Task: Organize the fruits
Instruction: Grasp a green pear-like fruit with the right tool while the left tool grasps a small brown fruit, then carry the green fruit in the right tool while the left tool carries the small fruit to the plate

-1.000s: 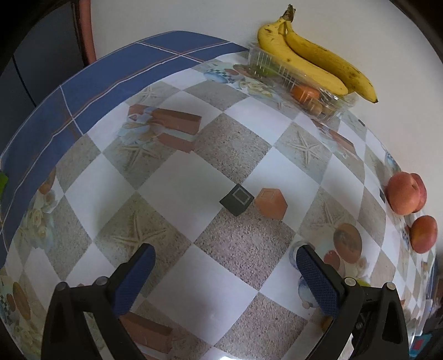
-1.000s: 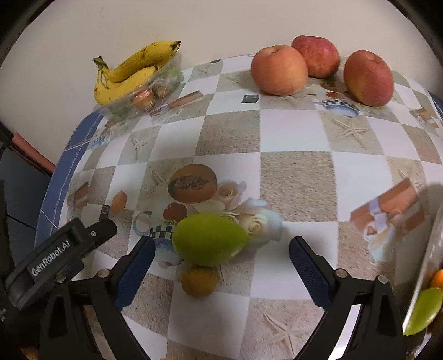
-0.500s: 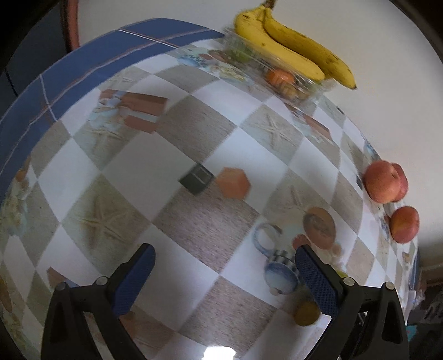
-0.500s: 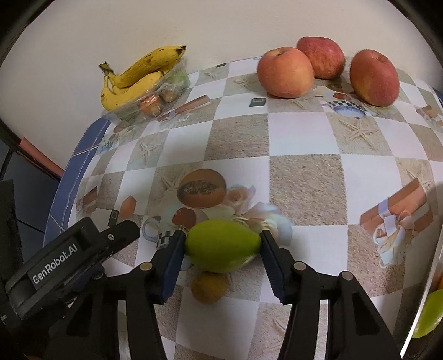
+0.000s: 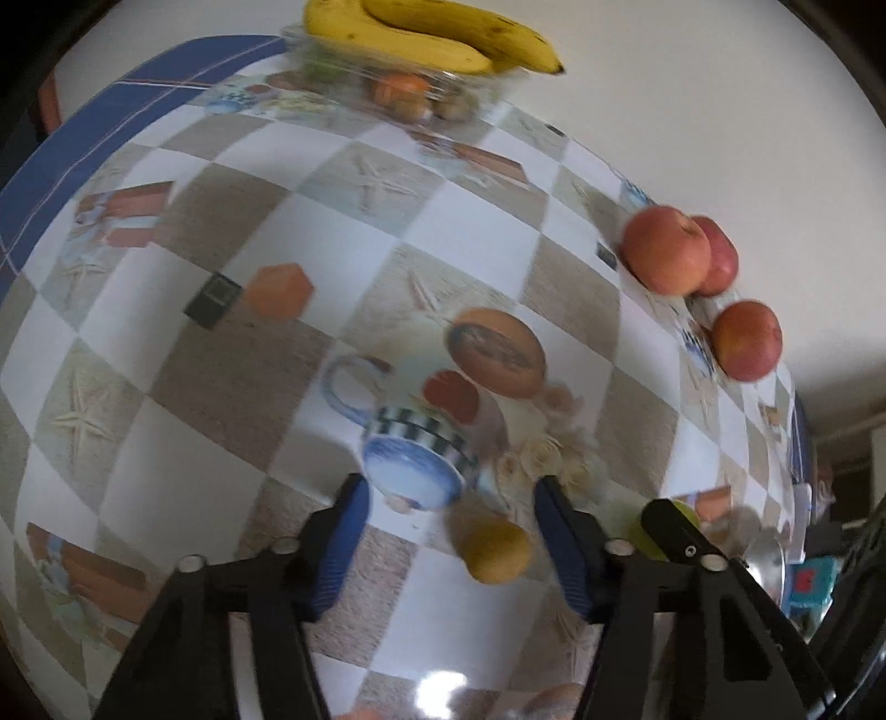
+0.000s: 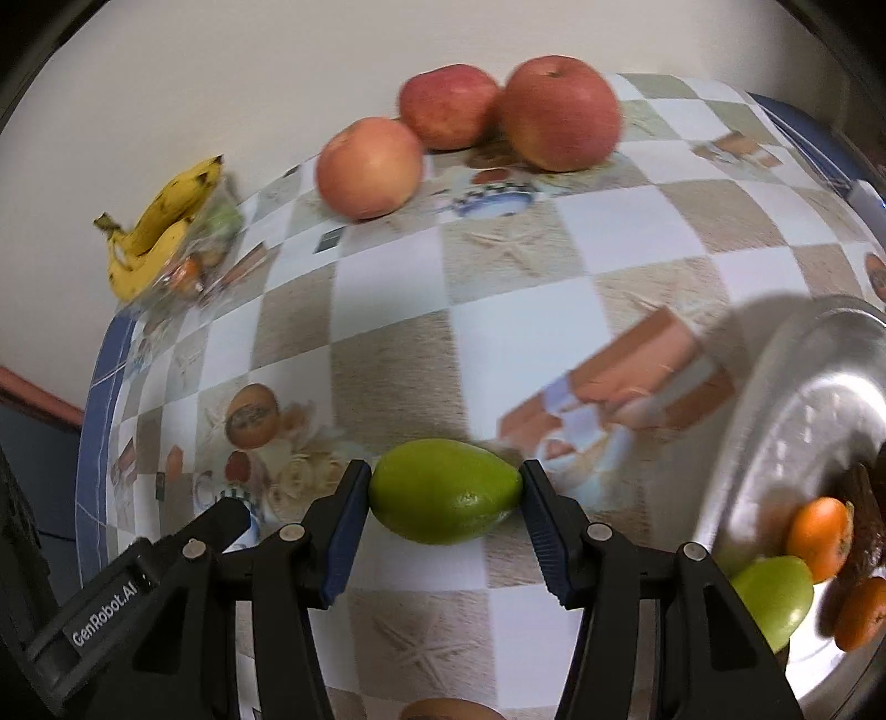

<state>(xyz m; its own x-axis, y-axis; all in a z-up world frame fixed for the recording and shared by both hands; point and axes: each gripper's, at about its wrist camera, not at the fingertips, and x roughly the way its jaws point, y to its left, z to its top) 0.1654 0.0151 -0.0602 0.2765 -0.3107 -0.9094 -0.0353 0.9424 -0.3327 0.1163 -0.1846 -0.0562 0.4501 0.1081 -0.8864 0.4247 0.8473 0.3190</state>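
My right gripper (image 6: 444,484) is shut on a green oval fruit (image 6: 446,498), pads pressing both of its ends, over the checked tablecloth just left of a metal plate (image 6: 803,382). In the left wrist view my left gripper (image 5: 449,498) is closing around a small yellow-brown fruit (image 5: 495,551) that lies on the cloth. The fruit sits close to the right finger (image 5: 562,545), with a clear gap to the left finger (image 5: 343,540). The pads do not press it.
The plate holds two oranges (image 6: 817,537), a green fruit (image 6: 775,592) and something dark. Three apples (image 6: 559,119) sit along the far wall. Bananas (image 5: 432,33) lie on a clear tray (image 5: 398,94) of small fruits in the far corner. The cloth's cups and fruit are only prints.
My right gripper closed on the green fruit and carried it right, toward the metal plate. My left gripper swung across to the small yellow-brown fruit and its jaws narrowed around it.
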